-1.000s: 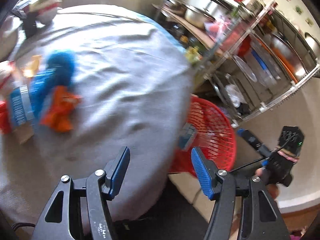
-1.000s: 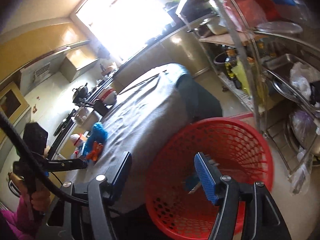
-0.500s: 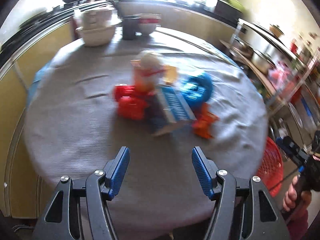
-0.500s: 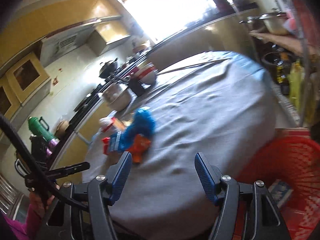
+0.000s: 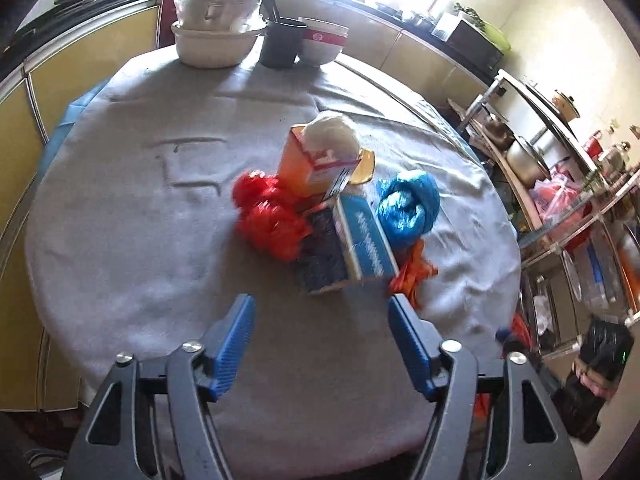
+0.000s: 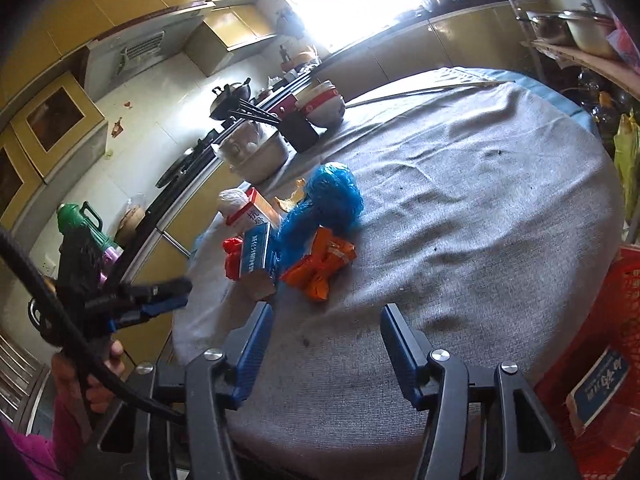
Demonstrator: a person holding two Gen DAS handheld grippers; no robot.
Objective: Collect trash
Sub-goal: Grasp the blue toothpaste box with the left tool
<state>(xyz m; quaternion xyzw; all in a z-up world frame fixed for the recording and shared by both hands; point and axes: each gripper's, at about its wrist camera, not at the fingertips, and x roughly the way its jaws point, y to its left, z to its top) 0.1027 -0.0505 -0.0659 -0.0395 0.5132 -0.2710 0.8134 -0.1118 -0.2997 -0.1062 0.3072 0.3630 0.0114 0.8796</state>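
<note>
The left gripper (image 5: 320, 344) hovers over the round desk (image 5: 120, 220) covered with a grey cloth. Its jaws stand open with nothing between them, and they have just been opening wider. The trash lies in one heap straight ahead of these jaws: a blue and white cardboard box (image 5: 362, 242) is nearest, a crumpled red plastic bag (image 5: 268, 216) touches it on the left, and a crumpled orange wrapper (image 5: 414, 272) lies just beyond the right jaw. Behind the box are a crumpled blue plastic bag (image 5: 408, 204) and an orange carton (image 5: 310, 164) with a white ball of plastic (image 5: 330, 138) on top.

The right gripper (image 6: 326, 348) also has open, empty jaws, which have just been closing a little. The same heap lies ahead of its left jaw, the orange wrapper (image 6: 320, 264) closest. To the right of the right jaw stands a red plastic basket (image 6: 616, 340), and a flat blue and white box (image 6: 598, 384) lies inside it.
</note>
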